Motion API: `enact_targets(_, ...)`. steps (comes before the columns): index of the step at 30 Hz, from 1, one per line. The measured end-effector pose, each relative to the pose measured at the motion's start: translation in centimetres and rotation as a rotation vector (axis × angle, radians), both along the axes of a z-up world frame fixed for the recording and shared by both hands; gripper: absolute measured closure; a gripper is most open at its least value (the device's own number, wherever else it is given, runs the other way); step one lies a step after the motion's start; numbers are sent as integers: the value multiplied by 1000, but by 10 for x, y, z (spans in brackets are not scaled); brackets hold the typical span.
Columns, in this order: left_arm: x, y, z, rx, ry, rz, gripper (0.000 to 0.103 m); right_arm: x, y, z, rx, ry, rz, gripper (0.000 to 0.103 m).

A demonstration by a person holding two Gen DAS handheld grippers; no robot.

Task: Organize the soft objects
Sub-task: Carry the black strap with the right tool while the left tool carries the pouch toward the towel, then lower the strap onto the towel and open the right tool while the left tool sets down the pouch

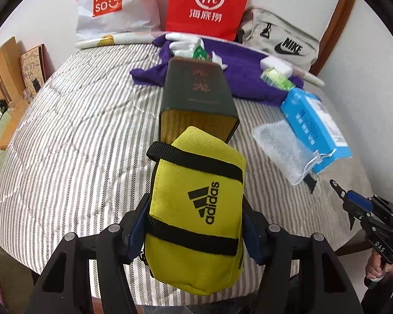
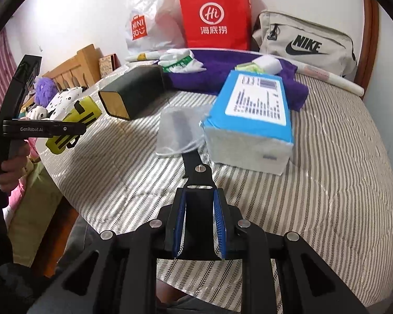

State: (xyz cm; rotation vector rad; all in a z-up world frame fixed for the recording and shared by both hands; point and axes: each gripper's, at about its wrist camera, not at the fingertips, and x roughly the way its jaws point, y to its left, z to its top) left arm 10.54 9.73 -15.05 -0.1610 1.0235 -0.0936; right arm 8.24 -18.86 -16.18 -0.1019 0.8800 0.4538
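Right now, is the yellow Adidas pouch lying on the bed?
No: the yellow Adidas pouch is held up between the left gripper jaws, above the striped bedcover.

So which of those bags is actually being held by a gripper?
The small yellow Adidas pouch, clamped in the left gripper. The white Miniso bag, red paper bag and beige Nike bag rest untouched by the wall.

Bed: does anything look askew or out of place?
The tissue pack sits tilted, its far end propped on the purple towel. The dark box lies on its side. Nothing looks spilled or damaged.
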Motion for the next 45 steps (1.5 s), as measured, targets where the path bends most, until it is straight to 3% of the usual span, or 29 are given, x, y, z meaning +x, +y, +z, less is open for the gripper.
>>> enact_targets(13, -1, 15, 36, -34, -67, 14, 43, 13, 9, 41, 26, -61, 21, 81)
enact_targets(23, 22, 15, 56, -41, -82, 3, 43, 49, 11, 64, 50, -102, 18, 81)
enact_targets(45, 113, 1, 68, -55, -71, -3, 43, 151, -3, 64, 94, -76, -63, 81)
